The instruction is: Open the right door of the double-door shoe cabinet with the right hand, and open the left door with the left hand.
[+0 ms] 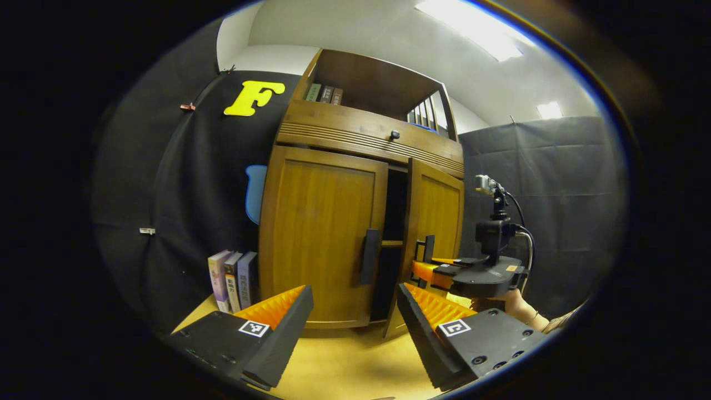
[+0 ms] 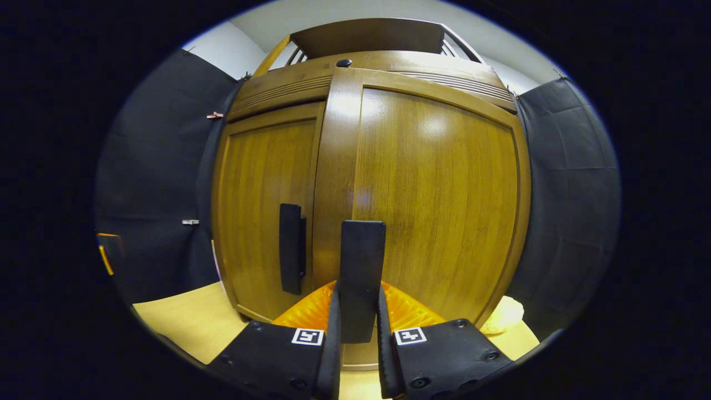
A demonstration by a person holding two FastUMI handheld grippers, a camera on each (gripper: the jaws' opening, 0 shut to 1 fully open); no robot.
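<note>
The wooden shoe cabinet [image 1: 366, 139] stands on a table. Its left door [image 1: 319, 239] is closed, with a dark vertical handle [image 1: 370, 256] at its inner edge. The right door [image 1: 436, 211] is slightly ajar, leaving a dark gap with a shelf edge inside. My right gripper [image 1: 425, 261] is at that door's handle. In the right gripper view the right gripper [image 2: 358, 311] is shut on the right door's handle [image 2: 362, 266], with the left door's handle [image 2: 291, 247] just to its left. My left gripper [image 1: 355, 311] is open, a short way in front of the left door.
Three books [image 1: 233, 280] stand against the cabinet's left side on the light wooden tabletop [image 1: 344, 366]. A drawer with a dark knob [image 1: 394, 134] sits above the doors, under an open shelf holding books [image 1: 325, 93]. A hand [image 1: 514, 305] holds the right gripper.
</note>
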